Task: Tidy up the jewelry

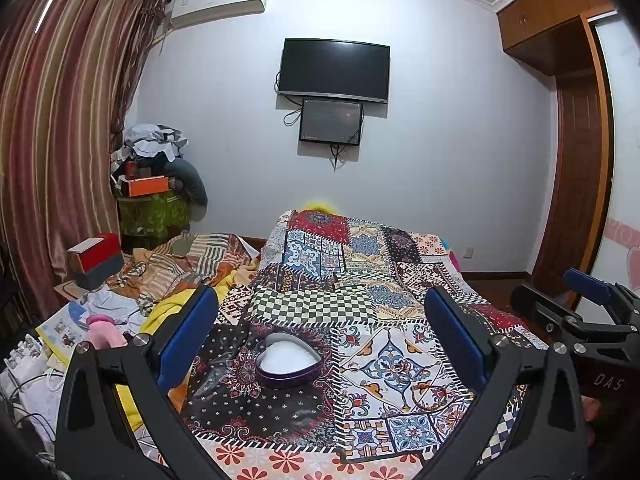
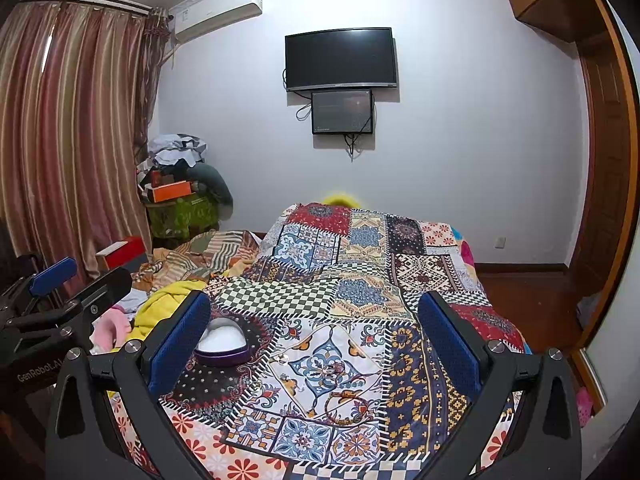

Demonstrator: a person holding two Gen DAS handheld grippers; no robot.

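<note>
In the left wrist view, the left tongs (image 1: 320,344) are wide open and hold nothing; between their blue pads lies a heart-shaped tin (image 1: 289,363), purple outside with a white lining, open, on the patchwork quilt (image 1: 320,272) of the bed. To the right of the tin, on a pale patch of the quilt, I can see a thin bracelet (image 1: 434,394) and a few small pieces, perhaps rings (image 1: 394,367), but they are hard to separate from the pattern. The right tongs (image 1: 576,300) appear at the right edge of this view, apart from the quilt. In the right wrist view, the right tongs (image 2: 314,340) are also fully open and empty. The bracelet (image 2: 346,406) lies almost under them, near the lower middle, and the small rings (image 2: 335,368) are a little farther, between the bracelet and the tin (image 2: 222,345). The left tongs (image 2: 76,280) show at the left edge. I judge the jewelry is very light, thin and partly limp, so it may slip or sink into the soft cloth. It seems best to take the bracelet across its band, pressing gently, and the tin, being stiff, by its wall.
</note>
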